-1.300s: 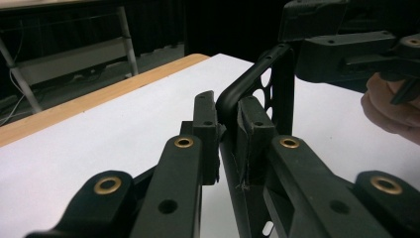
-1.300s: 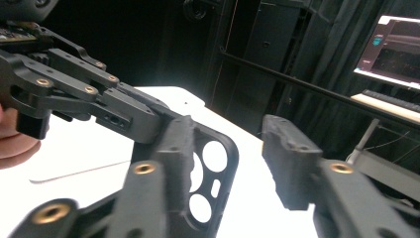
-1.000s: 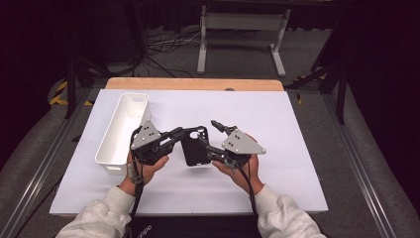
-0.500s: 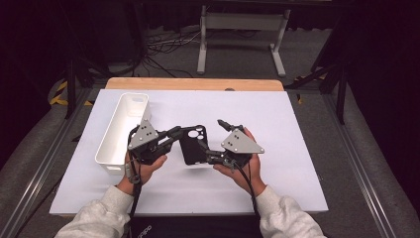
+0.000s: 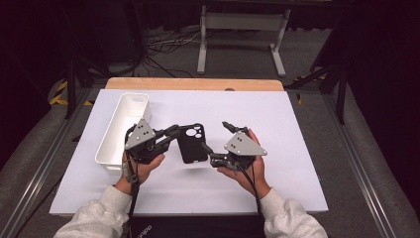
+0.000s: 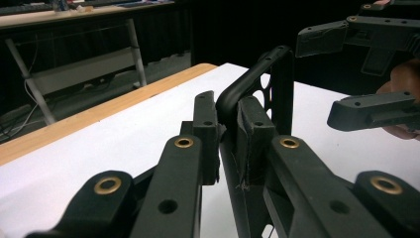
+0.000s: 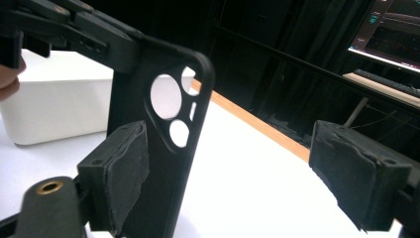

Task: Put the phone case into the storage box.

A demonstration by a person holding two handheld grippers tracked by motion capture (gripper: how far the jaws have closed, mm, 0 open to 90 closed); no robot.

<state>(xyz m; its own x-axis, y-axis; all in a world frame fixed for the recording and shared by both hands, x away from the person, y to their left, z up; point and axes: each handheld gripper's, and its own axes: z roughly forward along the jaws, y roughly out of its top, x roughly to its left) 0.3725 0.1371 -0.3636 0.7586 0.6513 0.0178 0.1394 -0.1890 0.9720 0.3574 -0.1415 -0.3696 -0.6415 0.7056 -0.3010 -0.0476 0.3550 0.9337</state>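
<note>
A black phone case (image 5: pixel 190 145) with camera cut-outs is held on edge just above the white table (image 5: pixel 277 119). My left gripper (image 5: pixel 174 132) is shut on its upper corner; the left gripper view shows both pads (image 6: pixel 252 130) clamped on the rim of the case (image 6: pixel 275 84). My right gripper (image 5: pixel 218 138) stands open at the case's right side. In the right gripper view the case (image 7: pixel 148 124) rises just behind the near pad (image 7: pixel 121 168), while the other pad (image 7: pixel 356 173) is far off to the right. Whether the near pad touches the case I cannot tell.
A long white bin (image 5: pixel 121 130) lies on the table's left side, beside my left hand; it also shows as the white bin (image 7: pixel 54 104) behind the case. A wooden strip (image 5: pixel 193 84) runs along the table's far edge. Bare table spreads to the right.
The case has shifted slightly up and away from me with the left gripper. The right gripper stays open beside it, nearly still.
</note>
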